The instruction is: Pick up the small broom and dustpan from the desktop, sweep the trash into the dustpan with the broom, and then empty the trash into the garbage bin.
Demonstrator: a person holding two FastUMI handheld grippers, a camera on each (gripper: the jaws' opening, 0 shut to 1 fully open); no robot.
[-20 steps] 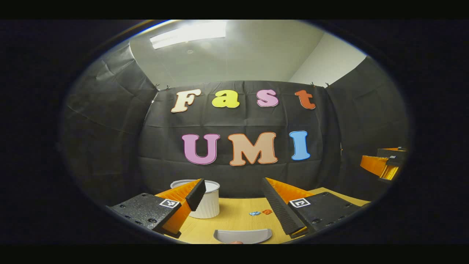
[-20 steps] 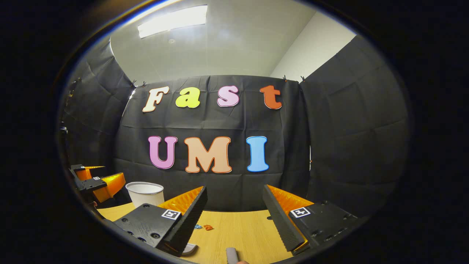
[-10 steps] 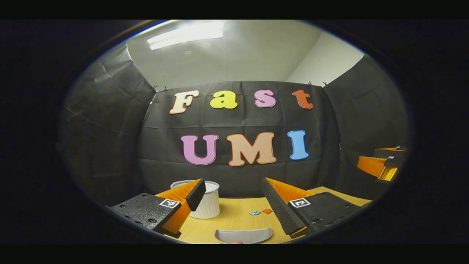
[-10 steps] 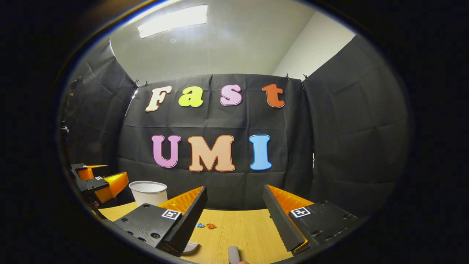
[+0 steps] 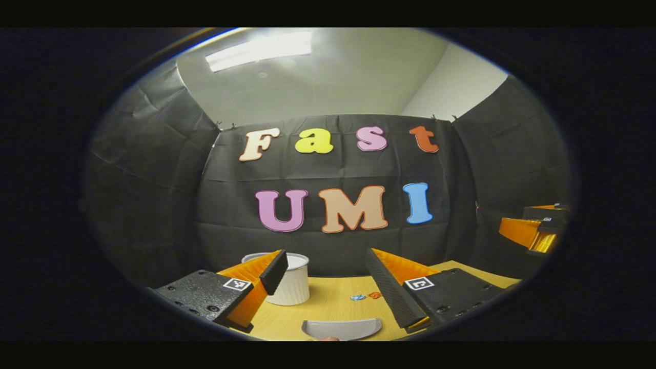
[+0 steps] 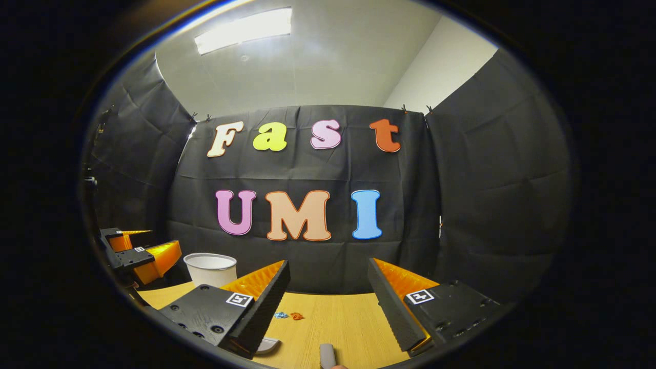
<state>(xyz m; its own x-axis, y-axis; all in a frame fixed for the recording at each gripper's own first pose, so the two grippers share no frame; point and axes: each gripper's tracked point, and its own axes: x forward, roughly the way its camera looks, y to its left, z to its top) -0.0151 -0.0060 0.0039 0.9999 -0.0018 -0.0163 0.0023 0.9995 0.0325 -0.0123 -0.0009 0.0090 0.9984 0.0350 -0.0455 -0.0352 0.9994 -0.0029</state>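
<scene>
Left gripper [image 5: 328,279] jaws apart over the desk [image 5: 333,307], dustpan [image 5: 342,328] below them, bin [image 5: 294,279] left, trash [image 5: 366,296] beyond. Right gripper [image 6: 328,294] jaws apart; broom handle [image 6: 326,355] below, trash [image 6: 288,315] ahead, bin [image 6: 211,269] far left.
</scene>
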